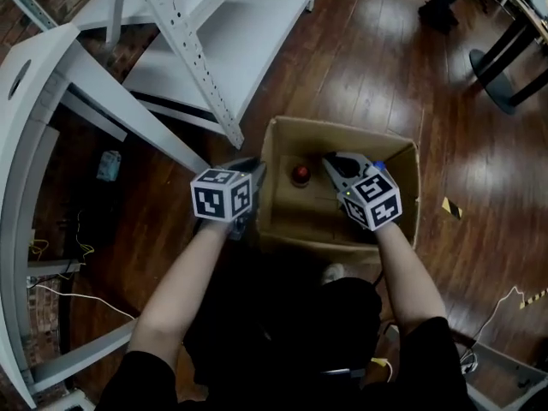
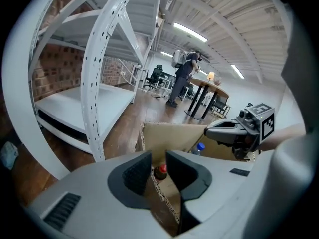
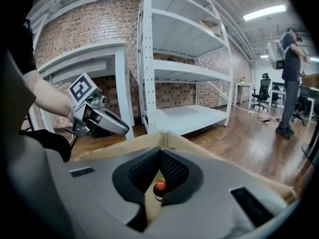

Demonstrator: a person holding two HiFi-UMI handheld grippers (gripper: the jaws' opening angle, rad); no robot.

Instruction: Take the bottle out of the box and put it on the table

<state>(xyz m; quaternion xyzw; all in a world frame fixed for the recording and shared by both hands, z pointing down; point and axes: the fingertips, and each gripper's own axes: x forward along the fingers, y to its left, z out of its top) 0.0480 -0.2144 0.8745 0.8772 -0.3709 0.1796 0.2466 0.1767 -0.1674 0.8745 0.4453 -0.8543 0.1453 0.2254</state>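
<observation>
An open cardboard box (image 1: pixel 342 131) sits on the wooden floor (image 1: pixel 360 67). A white shelving rack (image 1: pixel 193 54) stands close beyond its far left corner, and a white worktop (image 1: pixel 34 67) stands further left, its leg slanting toward the box. To the right of the box and beyond it the floor lies open.

A red-capped bottle (image 1: pixel 300 175) stands upright in the box's left part. A blue-capped bottle (image 2: pixel 199 147) shows beneath the right claw (image 1: pixel 336 163), which hovers over the box, jaws together and empty. The left claw (image 1: pixel 251 171) hangs at the box's left wall, jaws slightly apart, gripping nothing.
</observation>
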